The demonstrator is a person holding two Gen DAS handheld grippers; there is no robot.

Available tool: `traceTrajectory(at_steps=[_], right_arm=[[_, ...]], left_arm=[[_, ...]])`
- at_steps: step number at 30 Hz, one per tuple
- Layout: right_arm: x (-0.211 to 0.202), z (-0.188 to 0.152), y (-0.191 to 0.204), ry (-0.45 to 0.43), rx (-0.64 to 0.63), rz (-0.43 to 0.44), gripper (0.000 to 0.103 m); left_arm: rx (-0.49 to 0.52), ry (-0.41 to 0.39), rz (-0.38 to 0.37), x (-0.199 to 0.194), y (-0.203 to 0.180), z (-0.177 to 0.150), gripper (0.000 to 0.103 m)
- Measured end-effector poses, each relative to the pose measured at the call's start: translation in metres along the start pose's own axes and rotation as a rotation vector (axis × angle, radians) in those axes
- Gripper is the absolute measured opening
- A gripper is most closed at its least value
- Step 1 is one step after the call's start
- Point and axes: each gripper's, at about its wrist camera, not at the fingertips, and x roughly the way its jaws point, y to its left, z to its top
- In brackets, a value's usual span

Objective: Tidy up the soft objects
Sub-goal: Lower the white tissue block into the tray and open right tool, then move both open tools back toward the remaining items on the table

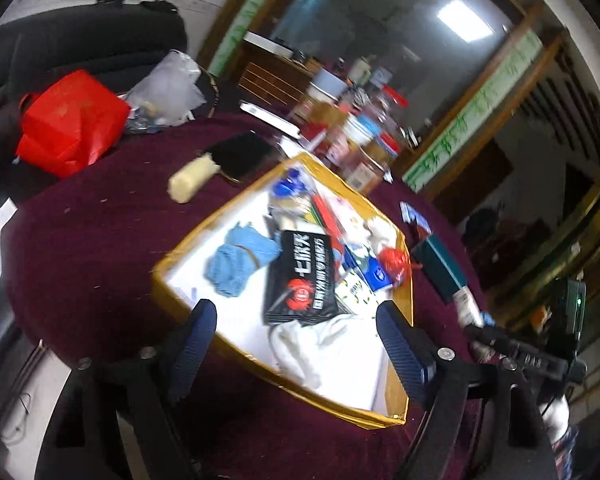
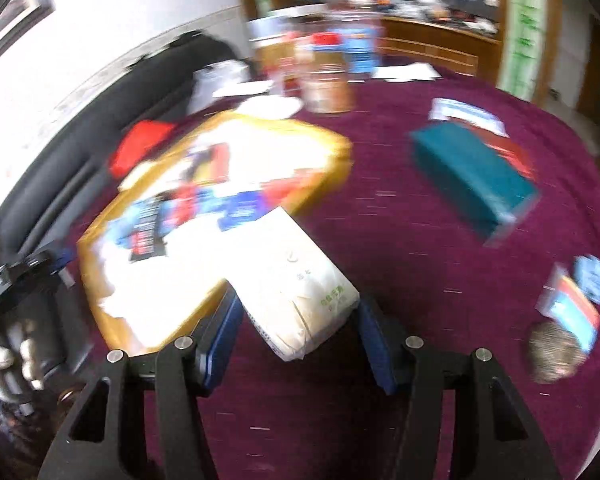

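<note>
White soft pack [image 2: 296, 280] pinched between right jaws; left jaws spread, empty.

Your way over the worktop [image 2: 420, 240] is clear between gold box [image 2: 332, 148] and teal box [image 2: 472, 176]; jars [image 2: 328, 76] block the far edge.

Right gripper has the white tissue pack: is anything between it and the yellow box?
Nothing visible. The white tissue pack in the right gripper already overlaps the near rim of the yellow box; only bare tablecloth lies beside it.
</note>
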Motion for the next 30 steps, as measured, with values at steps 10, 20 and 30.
traceTrajectory(at_steps=[10, 20, 30], right_arm=[[0.053, 0.017, 0.138, 0.128, -0.109, 0.282, 0.057], [0.130, 0.027, 0.197, 0.259, -0.139, 0.216, 0.058], [0.118, 0.028, 0.198, 0.154, -0.168, 0.186, 0.069]], left_arm=[[-0.097, -0.059, 0.015, -0.031, 0.048, 0.004, 0.088], [-0.131, -0.056, 0.018, -0.036, 0.072, -0.001, 0.088], [-0.077, -0.018, -0.004, -0.029, 0.050, -0.005, 0.089]])
